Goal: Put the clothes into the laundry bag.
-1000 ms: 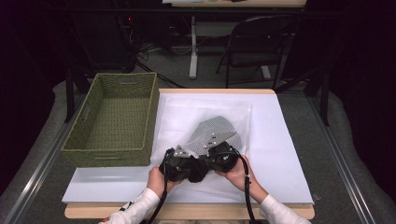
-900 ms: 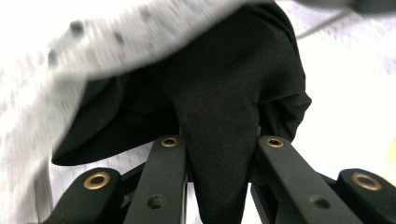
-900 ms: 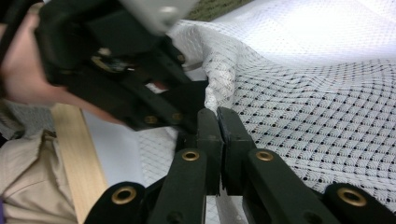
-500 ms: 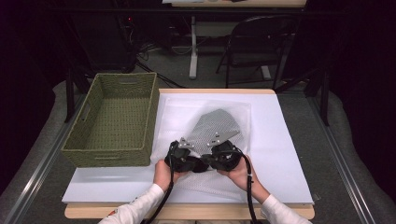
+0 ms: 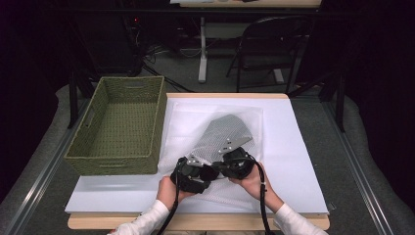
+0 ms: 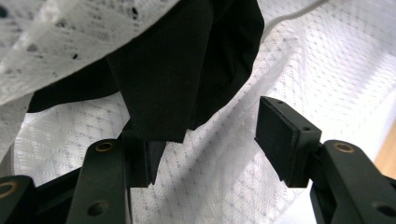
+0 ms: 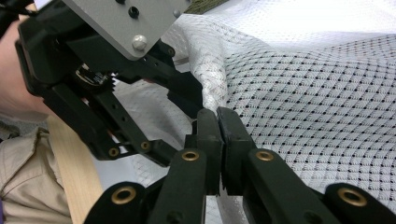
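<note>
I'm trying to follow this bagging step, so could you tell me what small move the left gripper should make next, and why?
Probably draw the left gripper back out of the mesh bag. Its jaws have just been opening; the dark garment hangs by the left pad, apart from the other, inside the bag. The right gripper is shut on the bag's edge, holding the mouth up, so the exit looks free.
</note>
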Demonstrator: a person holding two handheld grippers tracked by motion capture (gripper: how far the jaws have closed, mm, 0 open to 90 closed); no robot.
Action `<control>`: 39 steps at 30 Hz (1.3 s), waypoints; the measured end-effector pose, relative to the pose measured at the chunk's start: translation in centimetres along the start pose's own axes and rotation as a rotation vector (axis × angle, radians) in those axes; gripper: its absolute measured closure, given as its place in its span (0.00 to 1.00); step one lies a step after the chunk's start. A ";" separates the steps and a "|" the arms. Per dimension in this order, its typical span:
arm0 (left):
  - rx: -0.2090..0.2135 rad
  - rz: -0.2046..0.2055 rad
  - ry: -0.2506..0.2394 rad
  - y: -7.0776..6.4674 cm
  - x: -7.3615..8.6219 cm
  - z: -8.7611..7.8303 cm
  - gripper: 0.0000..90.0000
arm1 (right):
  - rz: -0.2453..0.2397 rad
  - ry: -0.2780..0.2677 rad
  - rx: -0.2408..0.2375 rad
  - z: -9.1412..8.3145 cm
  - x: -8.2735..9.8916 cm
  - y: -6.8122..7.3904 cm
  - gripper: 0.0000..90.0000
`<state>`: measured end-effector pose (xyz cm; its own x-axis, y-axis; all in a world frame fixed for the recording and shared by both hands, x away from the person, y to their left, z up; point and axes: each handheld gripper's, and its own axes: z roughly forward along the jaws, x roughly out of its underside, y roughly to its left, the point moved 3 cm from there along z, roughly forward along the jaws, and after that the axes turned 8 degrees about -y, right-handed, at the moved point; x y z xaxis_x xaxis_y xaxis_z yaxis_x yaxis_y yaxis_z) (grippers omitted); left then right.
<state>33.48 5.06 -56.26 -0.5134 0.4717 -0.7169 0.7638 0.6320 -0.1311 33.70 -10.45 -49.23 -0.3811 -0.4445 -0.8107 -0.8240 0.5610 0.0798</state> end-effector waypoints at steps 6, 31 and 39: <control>0.033 -0.044 -0.085 0.9 -0.1 1.5 0.89 | 0.013 -0.010 0.004 -0.2 0.0 -0.4 0.99; 0.084 -0.036 -0.075 1.9 -1.5 -1.6 0.69 | 0.015 -0.016 0.018 -0.6 0.1 -0.8 0.99; -0.019 0.047 -0.002 2.1 0.4 -4.8 0.49 | 0.009 -0.008 0.020 -0.7 0.1 -0.7 0.99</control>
<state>33.00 9.46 -53.53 -0.4765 0.4995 -0.7235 0.7794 0.6208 -0.0848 33.90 -11.37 -48.98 -0.3850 -0.4340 -0.8145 -0.8120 0.5787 0.0754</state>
